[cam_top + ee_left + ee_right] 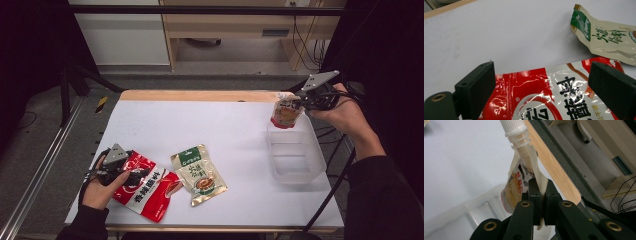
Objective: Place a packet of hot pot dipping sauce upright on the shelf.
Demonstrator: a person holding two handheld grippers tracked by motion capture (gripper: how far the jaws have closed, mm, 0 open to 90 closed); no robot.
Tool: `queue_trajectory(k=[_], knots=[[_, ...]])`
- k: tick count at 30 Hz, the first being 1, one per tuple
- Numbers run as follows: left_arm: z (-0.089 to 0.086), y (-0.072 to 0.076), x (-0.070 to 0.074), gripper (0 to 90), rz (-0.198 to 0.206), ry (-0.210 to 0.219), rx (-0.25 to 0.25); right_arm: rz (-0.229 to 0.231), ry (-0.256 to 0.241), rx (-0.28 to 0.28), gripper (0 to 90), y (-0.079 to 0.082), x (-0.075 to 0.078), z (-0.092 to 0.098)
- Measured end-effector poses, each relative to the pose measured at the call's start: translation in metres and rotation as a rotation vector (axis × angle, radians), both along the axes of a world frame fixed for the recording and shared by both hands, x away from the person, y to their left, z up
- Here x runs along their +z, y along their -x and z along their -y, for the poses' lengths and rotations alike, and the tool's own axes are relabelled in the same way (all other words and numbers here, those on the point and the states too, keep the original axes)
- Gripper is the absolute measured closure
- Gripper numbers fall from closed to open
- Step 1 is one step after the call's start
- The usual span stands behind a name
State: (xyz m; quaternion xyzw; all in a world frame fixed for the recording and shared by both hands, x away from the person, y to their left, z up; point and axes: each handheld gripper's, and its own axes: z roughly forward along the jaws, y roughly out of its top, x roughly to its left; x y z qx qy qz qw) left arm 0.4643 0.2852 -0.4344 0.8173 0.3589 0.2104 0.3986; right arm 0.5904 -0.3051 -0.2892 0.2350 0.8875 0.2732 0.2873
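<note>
Hanging from the right gripper [301, 101], 1 spouted pouch [285, 113] is in the air above the far end of the clear plastic bin [310, 155], near the far right corner of the table. In the right gripper view the 2 black jaws are clenched on the pale side seam of this spouted pouch [520, 178]. Its white screw cap points away from the camera, and its printed body hangs over the rim of the bin [459, 216]. The person's right hand [345, 112] holds this gripper from the right side.

The clear plastic bin is only 1, and it stands on the right part of the white table [235, 130]. I see nothing lying inside it.

On the near left part of the table there are 2 flat packets. The red snack packet [145, 186] lies partly under the left gripper [131, 173], which the left hand [102, 187] holds low over it. In the left gripper view the 2 jaws stand wide apart and released, 1 at each side of the red packet [544, 97], and grasp nothing. The beige and green packet [199, 175] lies just beside the red one on its right, and I cannot tell whether they touch. In the left gripper view it [606, 37] is at the upper right.

In total there are 3 packages, 1 bin and 2 grippers.
</note>
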Motion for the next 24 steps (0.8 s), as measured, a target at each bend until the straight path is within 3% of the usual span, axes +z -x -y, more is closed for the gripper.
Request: queue_trajectory(k=[11,20,24], knots=[[0.002,0.0,0.001,7.7,-0.002,-0.001,-0.011,-0.006,-0.002,-0.003,87.4,-0.005,-0.015,0.006],[0.001,0.0,0.001,7.7,-0.002,0.0,-0.01,-0.038,0.014,-0.008,87.4,-0.012,-0.031,0.005],[0.001,0.0,0.001,7.7,-0.002,-0.001,-0.012,-0.055,-0.001,-0.012,87.4,-0.014,-0.039,0.003]])
